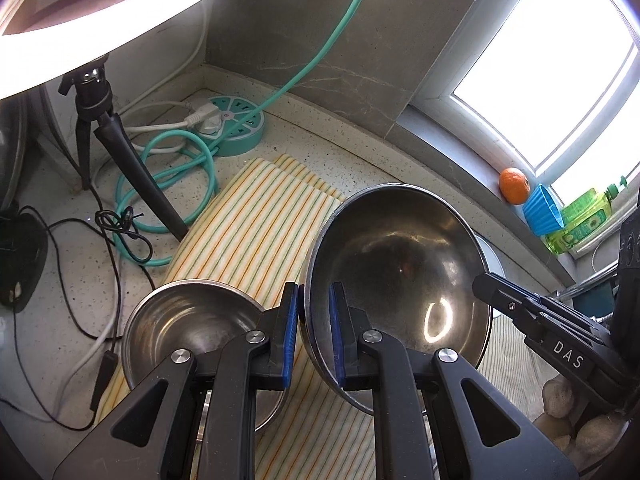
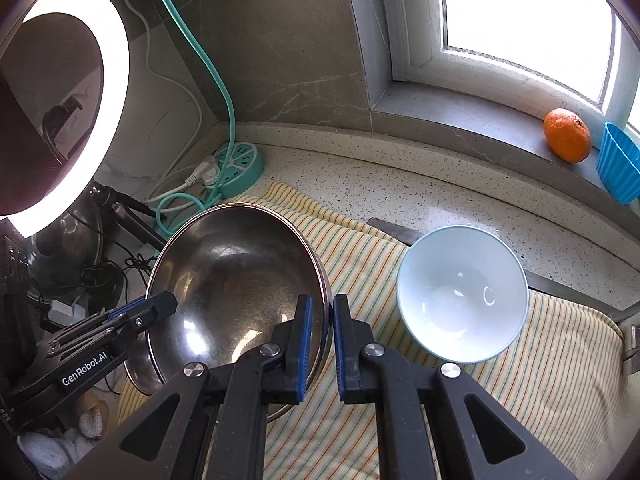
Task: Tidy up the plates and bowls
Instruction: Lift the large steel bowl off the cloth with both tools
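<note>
Both tongs grip one large steel bowl by opposite rims, the left tongs on its left edge and the right tongs on its right, holding it tilted above the striped cloth on the bench. A smaller steel bowl sits near left and a pale blue bowl right. The step looks like a two-handed carry; next, the large bowl likely needs levelling and setting down to start a stack.

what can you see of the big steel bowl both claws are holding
The big steel bowl is round, shiny metal, empty, with bright glints inside. It is tilted, held above the striped cloth. The left claw pinches its rim on one side, the right claw the opposite side. A smaller steel bowl sits beside it.
</note>
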Motion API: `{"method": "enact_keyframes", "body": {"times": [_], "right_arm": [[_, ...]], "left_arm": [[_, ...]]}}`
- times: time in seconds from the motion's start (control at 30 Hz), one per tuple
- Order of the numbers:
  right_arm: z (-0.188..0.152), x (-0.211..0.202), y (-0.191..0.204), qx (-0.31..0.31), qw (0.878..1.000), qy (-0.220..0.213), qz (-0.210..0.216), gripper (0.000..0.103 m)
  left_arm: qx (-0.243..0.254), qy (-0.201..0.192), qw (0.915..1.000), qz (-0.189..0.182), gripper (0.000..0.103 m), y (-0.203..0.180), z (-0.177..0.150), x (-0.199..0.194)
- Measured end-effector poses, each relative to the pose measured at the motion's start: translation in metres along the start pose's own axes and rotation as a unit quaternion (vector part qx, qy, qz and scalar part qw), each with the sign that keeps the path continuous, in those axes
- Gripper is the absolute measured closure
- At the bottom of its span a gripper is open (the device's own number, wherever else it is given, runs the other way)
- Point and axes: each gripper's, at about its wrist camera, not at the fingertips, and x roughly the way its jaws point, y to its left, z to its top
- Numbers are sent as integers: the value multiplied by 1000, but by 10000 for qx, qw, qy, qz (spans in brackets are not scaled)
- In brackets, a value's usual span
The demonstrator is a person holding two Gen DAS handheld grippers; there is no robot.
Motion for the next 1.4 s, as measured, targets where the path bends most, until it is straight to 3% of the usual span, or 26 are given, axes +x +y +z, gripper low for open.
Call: {"method": "enact_keyframes", "body": {"times": [0.67, 1.4], "right_arm": [[-49, -41, 26, 85, 9999, -80, 102, 93], [-124, -58, 51, 229, 9993, 204, 212, 93]], "left_arm": [[16, 107, 9999, -73, 91, 15, -43, -39], [163, 359, 9992, 0, 91, 37, -96, -69]]}}
